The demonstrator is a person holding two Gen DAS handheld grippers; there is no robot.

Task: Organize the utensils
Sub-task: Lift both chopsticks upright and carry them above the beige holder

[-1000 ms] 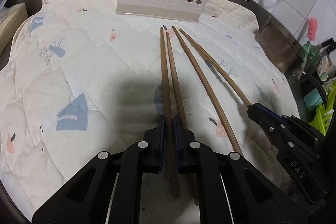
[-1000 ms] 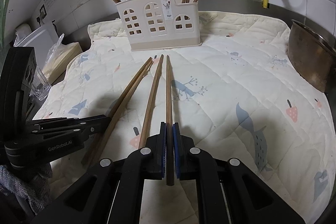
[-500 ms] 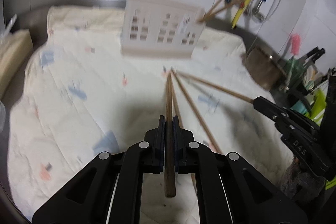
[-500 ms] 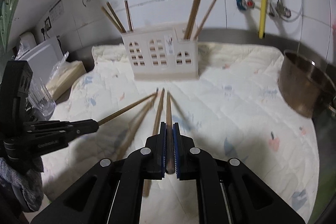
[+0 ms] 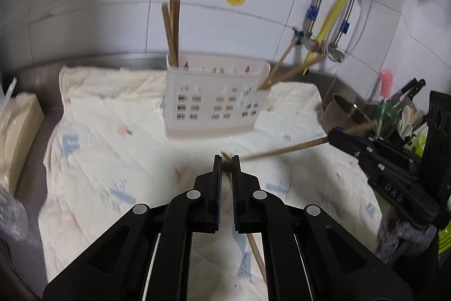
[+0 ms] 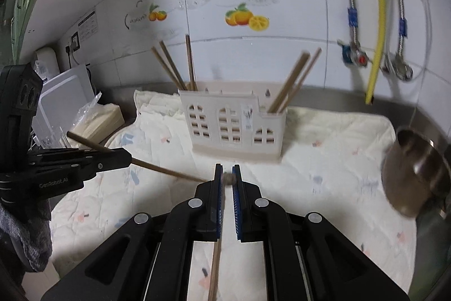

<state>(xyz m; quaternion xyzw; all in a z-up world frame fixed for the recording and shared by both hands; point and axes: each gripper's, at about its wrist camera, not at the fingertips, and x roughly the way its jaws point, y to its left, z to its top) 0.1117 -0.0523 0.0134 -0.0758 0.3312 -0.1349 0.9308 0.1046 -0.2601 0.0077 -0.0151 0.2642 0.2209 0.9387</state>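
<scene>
Left of cream utensil holder [image 6: 234, 127]: left gripper [image 6: 128, 157], jaws clamped on chopstick [image 6: 163, 169], stick slanting toward holder front. Inside holder: chopsticks upright in left compartment [image 6: 176, 66], more leaning in right compartment [image 6: 296, 78]. Before holder, over quilted mat [image 6: 324, 160]: right gripper [image 6: 227, 178], jaws clamped on second chopstick [image 6: 215, 267]. Right of holder: metal pot [image 6: 414, 168].

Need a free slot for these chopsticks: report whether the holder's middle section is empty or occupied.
Apparently empty. Nothing sticks up above the middle of the holder; chopsticks rise only from its left end, others from its right. Its inside is hidden.
</scene>
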